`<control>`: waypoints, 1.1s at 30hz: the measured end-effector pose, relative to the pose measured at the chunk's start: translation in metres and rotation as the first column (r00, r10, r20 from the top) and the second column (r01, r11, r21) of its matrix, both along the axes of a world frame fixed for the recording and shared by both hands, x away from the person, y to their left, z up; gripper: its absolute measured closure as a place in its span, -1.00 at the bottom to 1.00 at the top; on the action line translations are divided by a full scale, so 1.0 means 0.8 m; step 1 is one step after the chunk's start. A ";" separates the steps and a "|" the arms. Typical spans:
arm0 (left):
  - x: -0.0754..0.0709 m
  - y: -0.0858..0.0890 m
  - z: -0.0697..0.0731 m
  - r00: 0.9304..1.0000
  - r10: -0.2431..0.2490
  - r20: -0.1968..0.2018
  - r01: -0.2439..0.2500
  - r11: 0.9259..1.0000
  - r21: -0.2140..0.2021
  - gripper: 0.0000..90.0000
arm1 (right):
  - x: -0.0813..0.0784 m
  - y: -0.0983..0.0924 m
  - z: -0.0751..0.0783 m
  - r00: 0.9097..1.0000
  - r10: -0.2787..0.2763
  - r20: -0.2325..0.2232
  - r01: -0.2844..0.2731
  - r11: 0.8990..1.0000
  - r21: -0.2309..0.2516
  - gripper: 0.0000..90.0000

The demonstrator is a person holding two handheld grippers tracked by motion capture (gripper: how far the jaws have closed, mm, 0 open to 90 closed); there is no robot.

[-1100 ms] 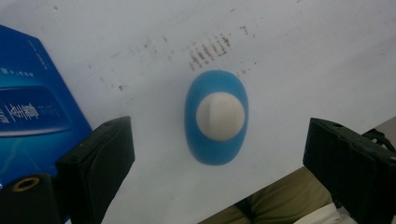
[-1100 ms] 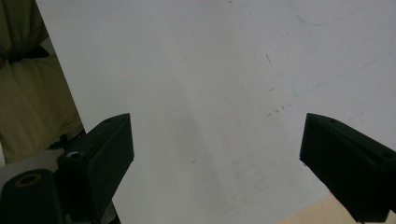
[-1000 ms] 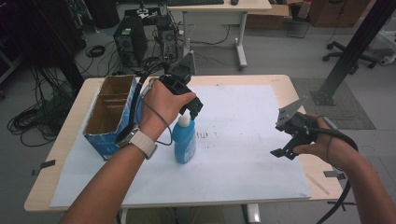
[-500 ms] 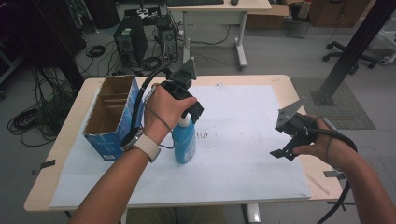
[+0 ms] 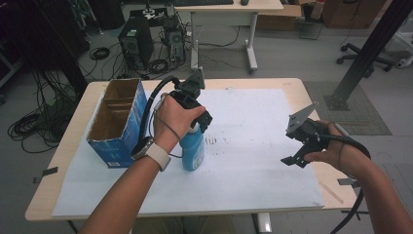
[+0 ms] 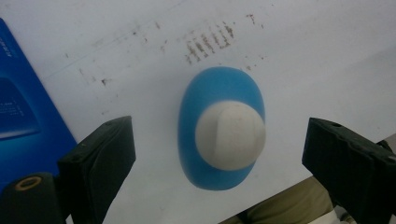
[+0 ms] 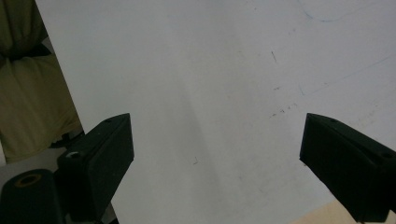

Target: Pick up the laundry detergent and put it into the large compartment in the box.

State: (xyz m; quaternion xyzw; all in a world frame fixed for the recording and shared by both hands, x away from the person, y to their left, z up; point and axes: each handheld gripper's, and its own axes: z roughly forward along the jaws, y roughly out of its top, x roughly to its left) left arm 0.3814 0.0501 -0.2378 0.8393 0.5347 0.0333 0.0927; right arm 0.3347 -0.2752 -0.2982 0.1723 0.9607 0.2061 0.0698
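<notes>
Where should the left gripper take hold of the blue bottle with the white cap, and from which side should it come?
Probably at the white cap and neck, from straight above. The blue bottle stands upright on the white sheet, and the left gripper hangs over it with open jaws on either side of the cap. The cap is narrower than the oval body, so it fits between them.

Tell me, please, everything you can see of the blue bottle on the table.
The blue bottle stands upright on the white sheet, beside the blue cardboard box. It looks plastic, with an oval body and a rounded white cap. The left gripper hangs directly above it, jaws wide on either side of the cap, not touching.
</notes>
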 end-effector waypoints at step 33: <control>0.007 -0.004 -0.039 1.000 0.008 -0.010 -0.008 1.000 -0.005 -0.78 | 0.007 0.006 -0.010 1.000 0.008 -0.015 -0.008 1.000 0.000 -0.78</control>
